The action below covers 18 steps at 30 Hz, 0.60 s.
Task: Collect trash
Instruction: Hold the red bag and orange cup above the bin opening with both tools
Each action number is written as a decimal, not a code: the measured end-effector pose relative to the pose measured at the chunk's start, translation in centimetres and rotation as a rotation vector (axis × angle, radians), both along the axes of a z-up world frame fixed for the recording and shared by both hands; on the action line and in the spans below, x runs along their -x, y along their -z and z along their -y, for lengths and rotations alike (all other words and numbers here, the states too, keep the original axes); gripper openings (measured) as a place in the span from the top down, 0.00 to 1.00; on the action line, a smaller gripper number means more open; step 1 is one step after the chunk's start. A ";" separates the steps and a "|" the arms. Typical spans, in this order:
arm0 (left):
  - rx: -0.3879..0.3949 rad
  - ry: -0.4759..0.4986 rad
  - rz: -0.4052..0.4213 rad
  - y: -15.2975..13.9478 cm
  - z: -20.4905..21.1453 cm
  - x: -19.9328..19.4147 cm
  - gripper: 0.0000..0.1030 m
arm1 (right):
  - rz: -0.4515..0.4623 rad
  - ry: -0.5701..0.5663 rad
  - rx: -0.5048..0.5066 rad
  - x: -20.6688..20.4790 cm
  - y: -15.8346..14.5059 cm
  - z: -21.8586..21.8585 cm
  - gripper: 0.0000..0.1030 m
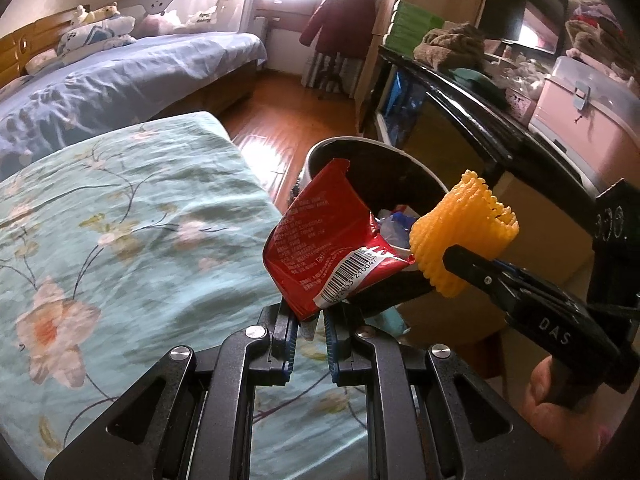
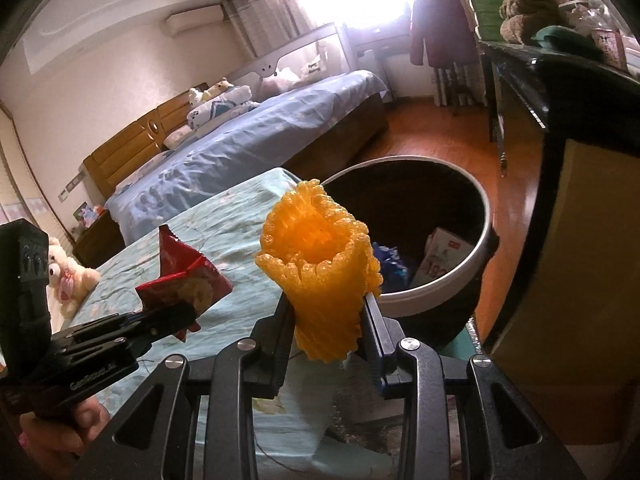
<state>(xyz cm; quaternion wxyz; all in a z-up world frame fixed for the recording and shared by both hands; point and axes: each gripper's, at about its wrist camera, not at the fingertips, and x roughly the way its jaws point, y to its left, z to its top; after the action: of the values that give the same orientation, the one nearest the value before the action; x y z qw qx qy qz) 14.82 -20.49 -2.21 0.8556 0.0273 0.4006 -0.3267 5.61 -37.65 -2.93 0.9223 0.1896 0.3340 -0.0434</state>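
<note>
Left claw pinches a crinkled red foil wrapper, glossy, barcode showing, frame centre. Right claw grips a tubular orange foam net. Behind both: round white-rimmed bin, dark inside, holding paper and blue scraps.

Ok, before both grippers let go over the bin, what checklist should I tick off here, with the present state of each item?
1. Left gripper shut on the red wrapper: ok.
2. Right gripper shut on the yellow foam net: ok.
3. Trash bin open, with room inside: ok, some trash lies at the bottom.
4. Wrapper over the bin's mouth: cannot tell; the left view has it in front of the opening, the right view over the floral bedcover.
5. Foam net over the mouth: cannot tell; it sits near the rim.
6. Grippers apart from each other: ok.
</note>
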 end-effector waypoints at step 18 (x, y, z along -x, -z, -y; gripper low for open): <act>-0.010 0.047 0.019 -0.7 2.5 0.7 0.89 | -0.008 0.064 -0.009 0.6 0.1 1.9 0.68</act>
<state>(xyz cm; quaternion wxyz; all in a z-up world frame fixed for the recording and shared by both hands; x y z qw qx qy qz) 14.14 -22.97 -1.48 0.8513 0.0440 0.3933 -0.3445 4.97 -39.51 -3.06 0.9183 0.2041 0.3315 -0.0719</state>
